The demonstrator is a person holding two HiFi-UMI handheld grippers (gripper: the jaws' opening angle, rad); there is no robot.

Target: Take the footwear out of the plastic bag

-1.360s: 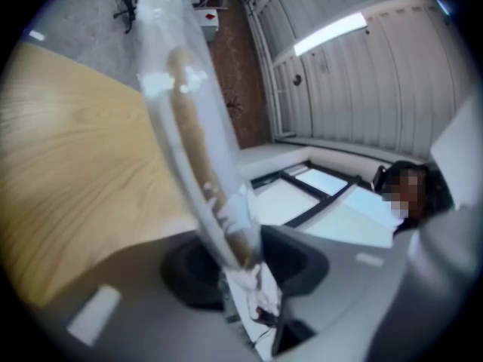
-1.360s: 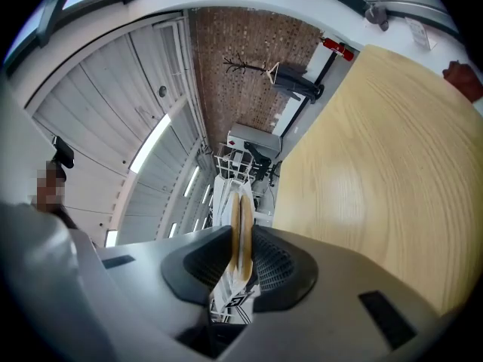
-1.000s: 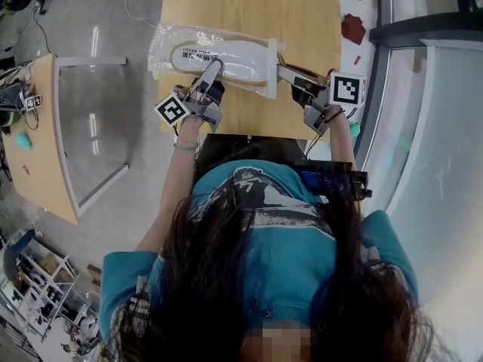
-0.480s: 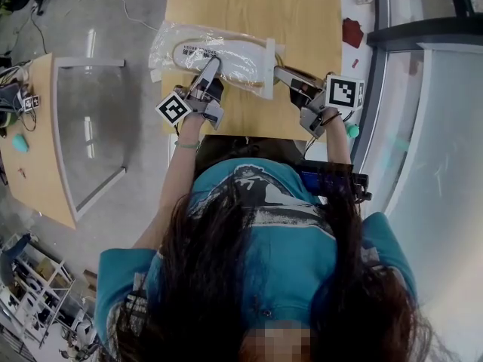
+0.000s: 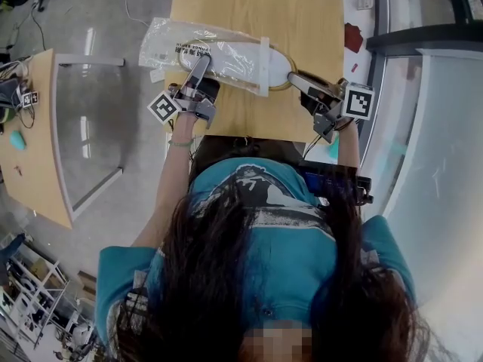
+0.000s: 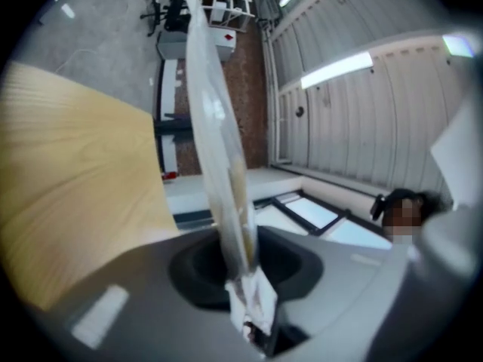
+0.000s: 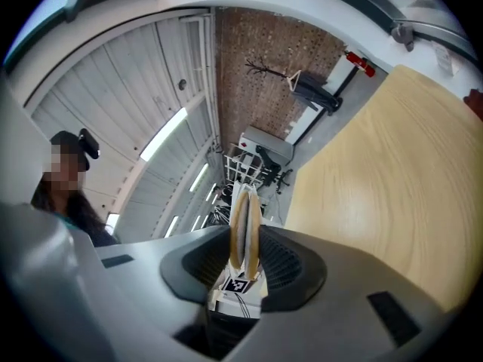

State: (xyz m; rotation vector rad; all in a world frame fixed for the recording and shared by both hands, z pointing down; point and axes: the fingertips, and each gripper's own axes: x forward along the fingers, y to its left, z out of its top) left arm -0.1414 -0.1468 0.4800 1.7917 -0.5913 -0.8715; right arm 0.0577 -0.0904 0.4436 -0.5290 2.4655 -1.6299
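Note:
A clear plastic bag (image 5: 170, 44) lies across the wooden table (image 5: 256, 6) with white, tan-edged flat footwear (image 5: 234, 57) inside. The footwear's right end sticks out of the bag's mouth. My left gripper (image 5: 202, 60) is closing and pinches the bag's near edge. In the left gripper view the plastic bag (image 6: 215, 142) rises as a thin strip from between the jaws (image 6: 253, 319). My right gripper (image 5: 293, 76) is shut on the exposed end. The right gripper view shows the footwear (image 7: 245, 228) edge-on between the jaws (image 7: 241, 277).
The table's near edge runs just behind both grippers, against the person's body. A second wooden table (image 5: 38, 142) stands on the left across a strip of grey floor. A red object (image 5: 353, 38) lies on the white ledge to the right.
The right gripper has moved right with the footwear's end, which now sticks further out of the bag. The left gripper has shifted slightly left and away with the bag.

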